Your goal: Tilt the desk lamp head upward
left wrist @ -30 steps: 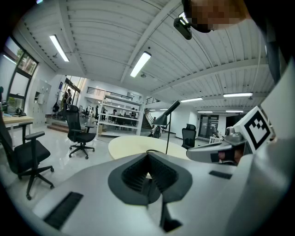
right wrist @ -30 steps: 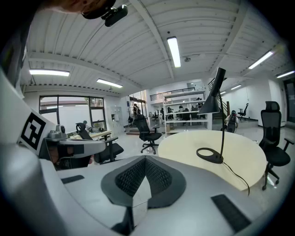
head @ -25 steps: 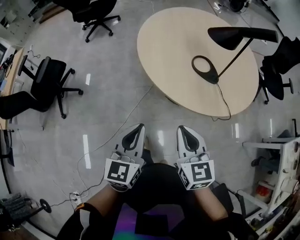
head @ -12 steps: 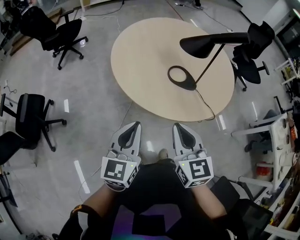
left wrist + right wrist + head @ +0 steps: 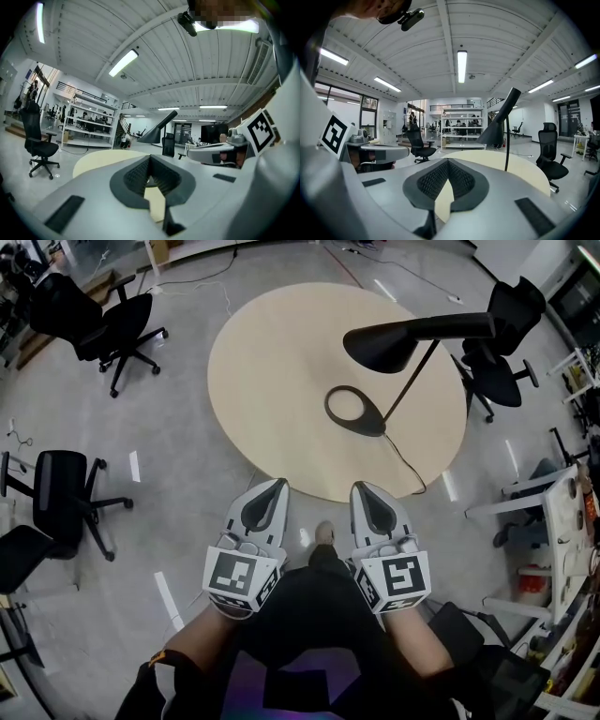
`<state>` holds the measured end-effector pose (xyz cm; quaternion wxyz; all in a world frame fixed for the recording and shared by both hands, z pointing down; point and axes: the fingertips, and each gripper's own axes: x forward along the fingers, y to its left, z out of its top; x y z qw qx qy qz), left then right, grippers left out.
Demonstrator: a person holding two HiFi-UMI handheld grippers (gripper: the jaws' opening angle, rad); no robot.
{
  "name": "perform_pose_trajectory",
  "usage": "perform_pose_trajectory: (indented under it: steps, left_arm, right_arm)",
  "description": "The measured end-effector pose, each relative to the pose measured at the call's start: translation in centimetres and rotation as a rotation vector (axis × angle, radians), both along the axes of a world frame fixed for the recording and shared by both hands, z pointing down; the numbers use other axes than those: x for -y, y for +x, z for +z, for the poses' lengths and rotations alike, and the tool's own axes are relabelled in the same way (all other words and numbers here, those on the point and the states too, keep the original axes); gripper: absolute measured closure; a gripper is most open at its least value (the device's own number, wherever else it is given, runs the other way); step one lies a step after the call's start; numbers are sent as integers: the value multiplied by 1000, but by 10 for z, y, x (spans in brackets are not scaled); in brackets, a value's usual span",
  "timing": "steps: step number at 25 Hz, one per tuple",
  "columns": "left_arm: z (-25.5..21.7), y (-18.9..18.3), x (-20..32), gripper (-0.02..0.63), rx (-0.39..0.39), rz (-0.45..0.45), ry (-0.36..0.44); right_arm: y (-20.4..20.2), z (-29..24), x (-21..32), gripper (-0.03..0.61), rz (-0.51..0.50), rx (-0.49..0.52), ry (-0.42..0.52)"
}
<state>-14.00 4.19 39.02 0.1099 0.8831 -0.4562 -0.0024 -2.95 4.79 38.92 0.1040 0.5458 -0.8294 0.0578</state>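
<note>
While standing at the near edge of the round table [image 5: 272, 381], holds the left gripper [image 5: 275, 488] and the right gripper [image 5: 362, 489] side by side, low and close to the body, tips aimed toward the tabletop. Shows both pairs of jaws pressed together, pinching nothing, with only the pale tabletop visible past the pads in each gripper view.

Places the black desk lamp [image 5: 394, 362] upright on the right half of the table, well apart from both grippers. Sets its ring-shaped base [image 5: 354, 411] flat on the wood, with a thin rod [image 5: 410, 381] slanting up from it to the lamp head [image 5: 386, 343], a cone with its mouth facing down over the table. Trails a black cord [image 5: 409, 463] from the base to the table's near edge.

Leaves 3 black office chairs on the grey floor [image 5: 141, 549]: 1 at upper left [image 5: 117, 320], 1 at far left [image 5: 58, 491], 1 at right beyond the lamp head [image 5: 506, 334].
</note>
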Motion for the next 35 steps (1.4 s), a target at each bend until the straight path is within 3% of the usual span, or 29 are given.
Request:
perform_pose_trajectory:
  steps: [5,13,20,28,35]
  left_arm:
    - [-15,33,61,566,-23,-7,-21]
    - [-54,94,155,566,-65,-63,-3]
    - [-82,130,207,566,-86,-96,14]
    - [-64,125,247,566,-198,7,-108]
    - [-38,132,275,556,-298,123,-242]
  right_arm:
    - [35,-27,52,569,-26,0,27]
    - [90,-95,126,569,-163,-59,107]
    - [131,-164,166,569,-247,-51,230]
    - [150,-248,199,569,-162,-74,362]
    - [175,-286,235,568,-54,-113,395]
